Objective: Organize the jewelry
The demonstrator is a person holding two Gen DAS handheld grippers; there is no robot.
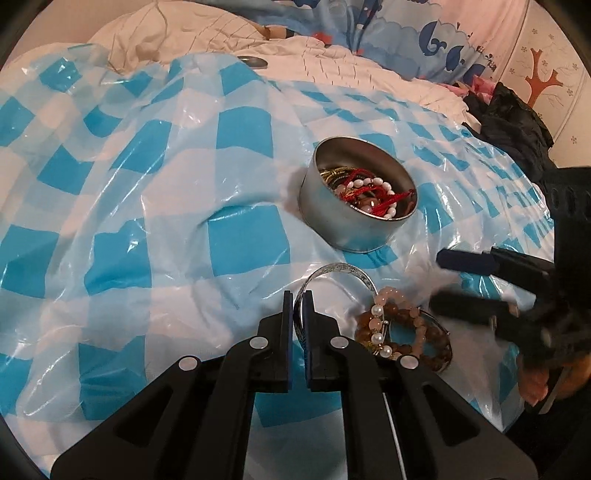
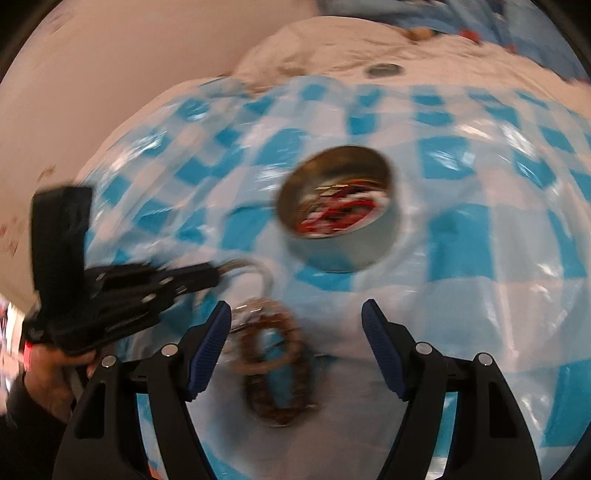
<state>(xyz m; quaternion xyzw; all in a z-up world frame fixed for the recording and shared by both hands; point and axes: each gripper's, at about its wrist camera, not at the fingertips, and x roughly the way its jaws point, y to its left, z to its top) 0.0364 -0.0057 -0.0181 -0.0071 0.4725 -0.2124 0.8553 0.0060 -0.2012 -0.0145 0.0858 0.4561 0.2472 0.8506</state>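
A round metal tin sits on the blue-and-white checked plastic sheet and holds red cords, pearl beads and gold bangles; it shows blurred in the right wrist view. My left gripper is shut on a silver bangle, low over the sheet in front of the tin. Beside it lies a pile of brown, pink and pearl bead bracelets, also in the right wrist view. My right gripper is open, just above that pile; it appears at the right of the left wrist view.
The sheet covers a rumpled bed with cream bedding and a blue cartoon quilt behind. A small round metal lid lies at the sheet's far edge. Dark clothing is piled at the right, by the wall.
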